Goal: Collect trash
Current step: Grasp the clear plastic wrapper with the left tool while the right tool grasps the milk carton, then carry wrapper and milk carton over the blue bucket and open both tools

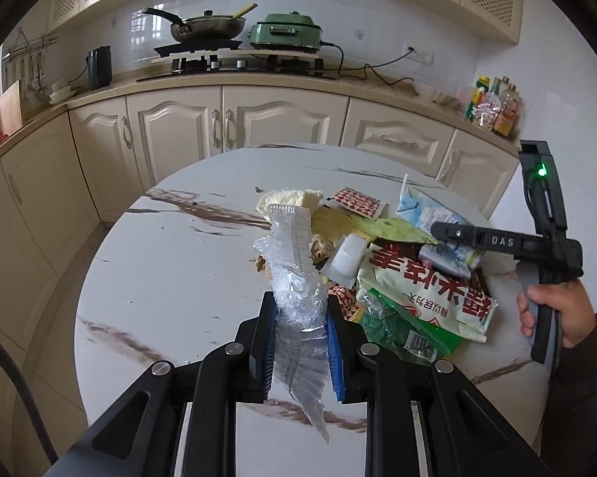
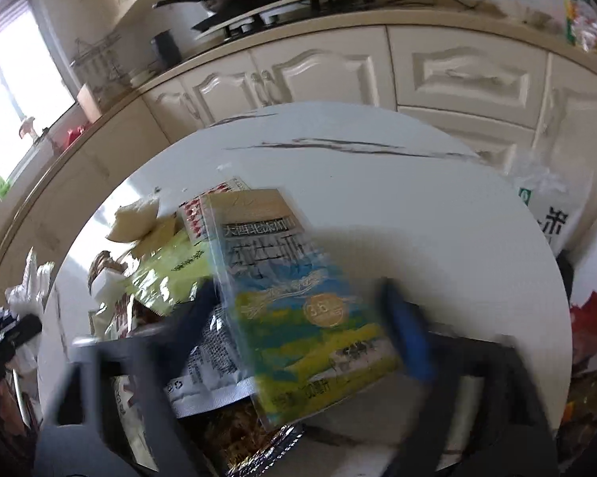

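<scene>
Two grippers work over one heap of trash on the round marble worktop (image 1: 171, 262). On the left, the left gripper (image 1: 300, 342) is clenched on a crumpled clear plastic wrapper (image 1: 294, 274); the wrapper stands roughly upright between the blue pads, its top above the fingers and its tail hanging below them, clear of the worktop. The heap itself, with a big rice bag (image 1: 429, 294) printed in red characters and a green packet (image 1: 405, 330), lies just to the right of that gripper.

Further right, the right gripper (image 2: 302, 318) straddles a milk carton (image 2: 294, 290) at the heap's right-hand side. The carton's long axis runs forward along the fingers, tilted slightly left, with one finger on each side of it. The view is blurred, so I cannot tell whether the pads press the carton yet. The right hand is clearly the nearer one to that carton; my guess is the next move is closing on its narrow sides.
</scene>
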`<state>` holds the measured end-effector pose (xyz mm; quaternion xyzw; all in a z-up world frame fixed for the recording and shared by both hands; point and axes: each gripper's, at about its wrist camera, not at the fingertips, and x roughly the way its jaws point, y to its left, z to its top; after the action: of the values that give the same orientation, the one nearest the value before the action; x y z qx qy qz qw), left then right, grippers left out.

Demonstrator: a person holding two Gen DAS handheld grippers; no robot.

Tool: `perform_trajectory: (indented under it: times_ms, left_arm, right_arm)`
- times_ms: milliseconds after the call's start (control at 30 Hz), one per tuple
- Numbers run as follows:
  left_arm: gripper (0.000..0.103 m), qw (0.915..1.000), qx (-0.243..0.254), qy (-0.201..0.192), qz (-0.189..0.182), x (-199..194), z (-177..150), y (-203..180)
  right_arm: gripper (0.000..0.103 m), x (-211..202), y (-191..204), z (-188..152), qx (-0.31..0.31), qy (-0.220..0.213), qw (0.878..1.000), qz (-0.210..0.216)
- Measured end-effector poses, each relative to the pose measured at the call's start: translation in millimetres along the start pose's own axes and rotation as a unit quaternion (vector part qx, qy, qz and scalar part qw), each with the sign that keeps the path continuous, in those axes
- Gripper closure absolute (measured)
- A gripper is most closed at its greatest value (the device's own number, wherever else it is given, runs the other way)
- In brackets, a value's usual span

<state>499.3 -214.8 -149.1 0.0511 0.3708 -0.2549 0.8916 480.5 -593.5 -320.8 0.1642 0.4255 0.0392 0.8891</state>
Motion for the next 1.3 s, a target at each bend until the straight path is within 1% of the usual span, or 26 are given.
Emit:
perform_trajectory:
  times_ms: [33,100,133,167,233,267,333,467,500,567,633,667,700,767,833,900,967,1033,1100,1167,1200,1267,1300]
  left_arm:
    - [0.084,1.0,0.0,0.0,0.0,-3,-1,0]
    - [0.084,1.0,0.0,-0.001,-0.001,-10,-3,-1]
    - [0.084,1.0,-0.001,-0.001,-0.001,-13,-4,-1]
    - [0.084,1.0,-0.001,-0.003,-0.002,-18,-5,0]
    - [0.084,1.0,-0.004,-0.005,-0.002,-25,-7,0]
    - [0.084,0.9999,-0.006,-0.008,-0.004,-30,-8,2]
    - [0.084,0.9999,-0.009,-0.013,-0.005,-41,-11,5]
    - [0.084,0.9994,-0.012,-0.031,-0.002,-71,-17,17]
    - [0.084,0.9992,-0.016,-0.038,0.003,-82,-19,23]
    - [0.084,0.9985,-0.021,-0.048,0.01,-98,-24,35]
    - [0.084,0.9974,-0.03,-0.061,0.023,-116,-31,50]
    - [0.084,0.9969,-0.032,-0.066,0.03,-125,-35,59]
    - [0.084,0.9958,-0.038,-0.072,0.041,-137,-42,72]
    - [0.084,0.9943,-0.047,-0.077,0.057,-152,-53,94]
    - [0.084,0.992,-0.061,-0.077,0.079,-167,-68,122]
    - [0.084,0.9892,-0.08,-0.069,0.101,-178,-85,156]
    - [0.084,0.985,-0.106,-0.056,0.124,-184,-105,195]
    - [0.084,0.981,-0.131,-0.041,0.137,-183,-121,227]
    - [0.084,0.9747,-0.161,-0.017,0.154,-176,-144,265]
    - [0.084,0.9686,-0.188,0.011,0.162,-161,-165,296]
    - [0.084,0.9653,-0.202,0.032,0.163,-149,-178,313]
    - [0.084,0.9596,-0.224,0.06,0.159,-126,-199,336]
    - [0.084,0.956,-0.235,0.082,0.156,-110,-211,348]
  right_arm:
    - [0.042,0,1,-1,-0.002,0.001,1.0,-0.002]
    - [0.052,-5,4,-4,-0.009,-0.002,1.0,-0.009]
    - [0.054,-9,6,-6,-0.012,-0.005,1.0,-0.01]
    - [0.057,-14,11,-10,-0.018,-0.01,1.0,-0.02]
    - [0.057,-25,17,-13,-0.029,-0.017,0.998,-0.045]
    - [0.057,-29,19,-14,-0.031,-0.019,0.998,-0.049]
    - [0.058,-45,28,-19,-0.034,-0.035,0.996,-0.069]
    - [0.058,-79,48,-20,-0.028,-0.07,0.993,-0.087]
    - [0.057,-94,64,-21,-0.035,-0.088,0.992,-0.085]
    - [0.057,-108,90,-21,-0.051,-0.104,0.99,-0.077]
    - [0.057,-121,130,-21,-0.072,-0.124,0.988,-0.063]
    - [0.057,-124,151,-21,-0.085,-0.129,0.987,-0.048]
    - [0.057,-127,181,-22,-0.101,-0.137,0.985,-0.025]
    - [0.057,-125,229,-27,-0.126,-0.143,0.982,0.011]
    - [0.057,-115,278,-33,-0.15,-0.142,0.977,0.049]
    - [0.057,-98,326,-41,-0.169,-0.135,0.973,0.083]
    - [0.057,-75,366,-48,-0.186,-0.115,0.97,0.108]
    - [0.057,-40,410,-57,-0.198,-0.089,0.967,0.13]
    - [0.057,-6,447,-69,-0.211,-0.065,0.966,0.136]
    - [0.057,34,474,-81,-0.223,-0.029,0.965,0.133]
    - [0.057,54,485,-89,-0.227,-0.013,0.965,0.13]
    - [0.057,93,496,-100,-0.231,0.024,0.965,0.123]
    - [0.057,125,503,-108,-0.232,0.049,0.964,0.117]
